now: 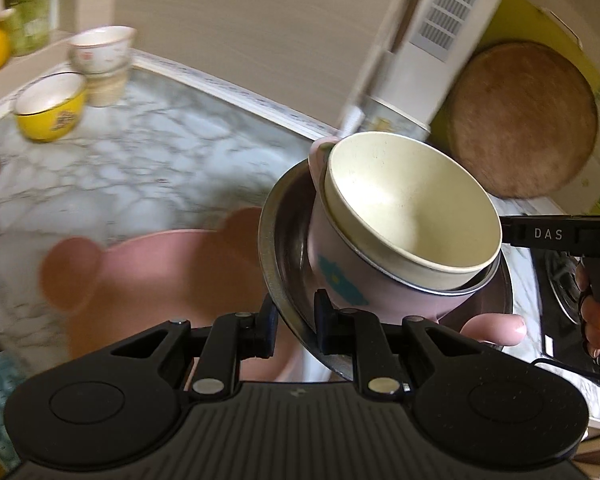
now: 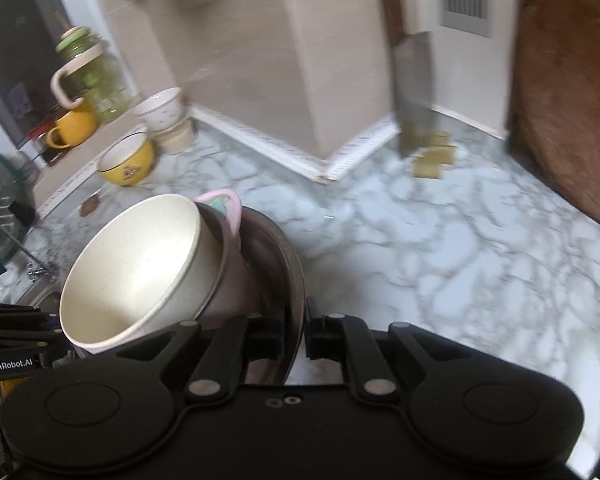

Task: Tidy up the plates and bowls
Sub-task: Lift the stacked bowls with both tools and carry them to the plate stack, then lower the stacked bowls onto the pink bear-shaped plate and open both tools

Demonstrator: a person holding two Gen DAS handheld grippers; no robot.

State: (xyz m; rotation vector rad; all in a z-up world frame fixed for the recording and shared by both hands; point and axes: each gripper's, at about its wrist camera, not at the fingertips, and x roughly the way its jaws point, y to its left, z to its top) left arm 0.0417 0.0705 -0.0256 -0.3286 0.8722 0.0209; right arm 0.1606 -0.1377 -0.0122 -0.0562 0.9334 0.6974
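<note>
My left gripper (image 1: 296, 320) is shut on the rim of a steel plate (image 1: 272, 240), held tilted above the marble counter. On the plate lies a pink mug-like bowl (image 1: 332, 256) with a cream bowl (image 1: 412, 208) nested in it. My right gripper (image 2: 294, 336) is shut on the opposite rim of the same steel plate (image 2: 292, 276); the cream bowl (image 2: 140, 264) and the pink bowl (image 2: 228, 208) lean left of it. A pink bear-shaped plate (image 1: 148, 268) lies below, blurred.
A yellow bowl (image 1: 52, 108) and stacked white bowls (image 1: 100, 60) stand at the counter's far corner. A round wooden board (image 1: 524, 120) leans on the wall at the right. A cleaver (image 2: 414, 92) hangs by the corner. A green jug (image 2: 96, 76) and a yellow cup (image 2: 74, 128) stand on a ledge.
</note>
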